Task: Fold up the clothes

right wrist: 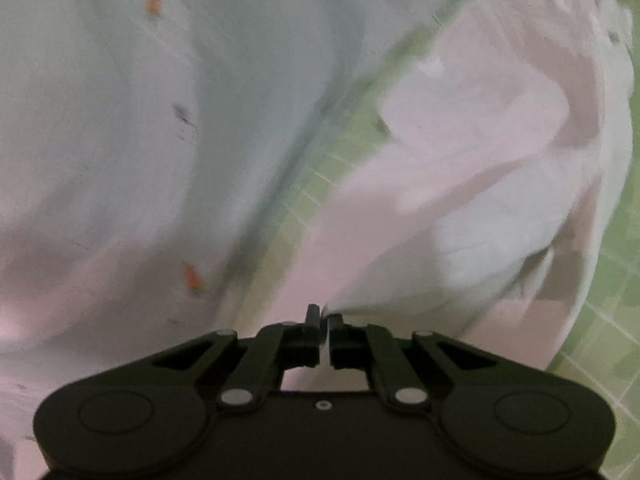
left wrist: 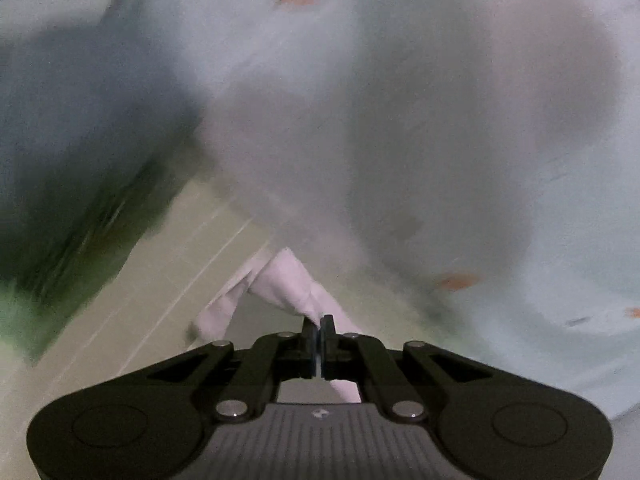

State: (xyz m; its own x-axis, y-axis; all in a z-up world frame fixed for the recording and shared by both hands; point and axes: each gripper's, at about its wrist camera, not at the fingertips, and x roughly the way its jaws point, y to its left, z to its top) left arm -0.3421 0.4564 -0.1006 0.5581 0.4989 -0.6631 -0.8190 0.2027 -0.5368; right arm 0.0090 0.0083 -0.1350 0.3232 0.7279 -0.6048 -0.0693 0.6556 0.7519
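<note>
- Left gripper (left wrist: pixel 320 326): my jaws are pressed together on a bunched corner of the pale pink-white garment (left wrist: pixel 288 280), which rises in a peak from the pinch.
- Right gripper (right wrist: pixel 323 316): jaws nearly closed, pinching a thin edge of the same kind of pale cloth (right wrist: pixel 460 208); I cannot tell for certain that it is one garment in both views.
- Light blue fabric with small orange marks (right wrist: pixel 120 120): a broad sheet beside the pale cloth, filling the left of the right wrist view and the upper part of the left wrist view; both views are blurred.
- Green gridded mat (right wrist: pixel 600 340): the surface under everything, showing between the two fabrics and at its right edge.
- Step in hand, as I judge it: lifting the garment by two pinched points to spread it for a fold.
- Doing it well: I keep both pinches firm, raise the two hands evenly, draw them apart until the edge between them runs taut, and keep clear of the blue sheet so it is not dragged along.
</note>
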